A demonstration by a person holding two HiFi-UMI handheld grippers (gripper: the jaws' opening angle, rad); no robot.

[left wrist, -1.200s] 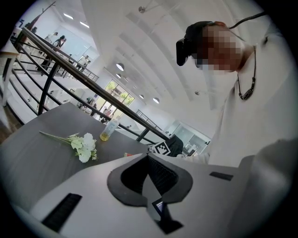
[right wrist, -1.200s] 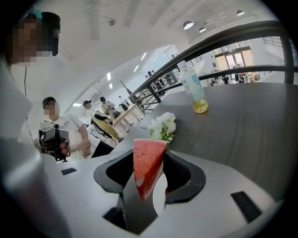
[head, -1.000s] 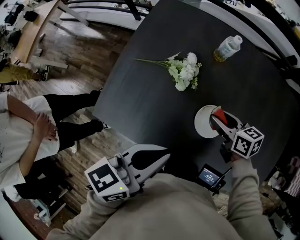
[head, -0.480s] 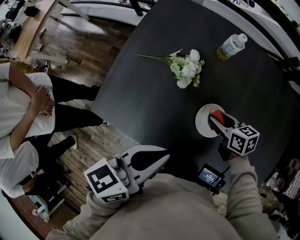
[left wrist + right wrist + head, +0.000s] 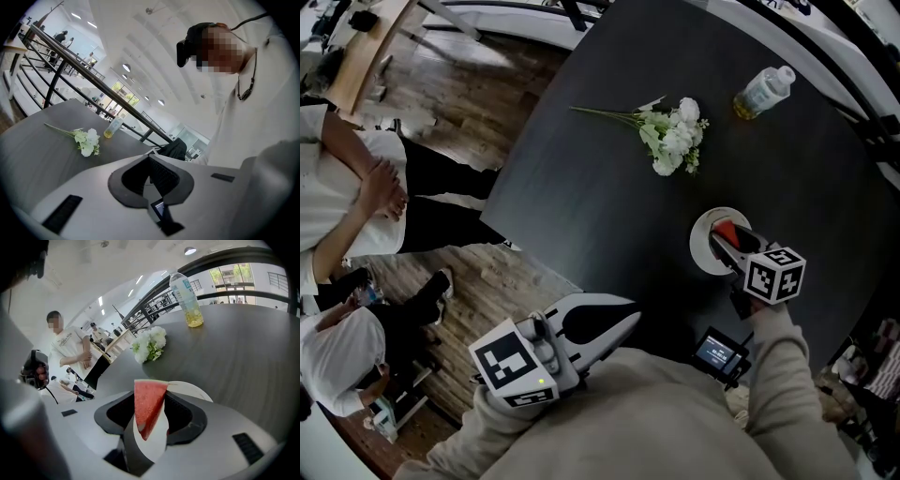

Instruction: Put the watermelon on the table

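Over dark table (image 5: 600, 187), right tool (image 5: 722, 240) clamps watermelon (image 5: 149, 406).

Head view: right gripper (image 5: 719, 240) covers the near part of the plate (image 5: 701, 248). Only a red sliver of watermelon (image 5: 727, 228) shows between the jaws.

Right gripper view: slice's lower tip sits behind the jaw body. Whether it touches the plate cannot be told in either view.

Bottle (image 5: 761, 92): label too small to read.

Bystanders (image 5: 347, 202): cut off by the left edge.

Screen (image 5: 713, 352): partly under the sleeve (image 5: 778, 375), display unreadable.

Left gripper view: left gripper (image 5: 150, 161) hides the near part of the table (image 5: 37, 150).
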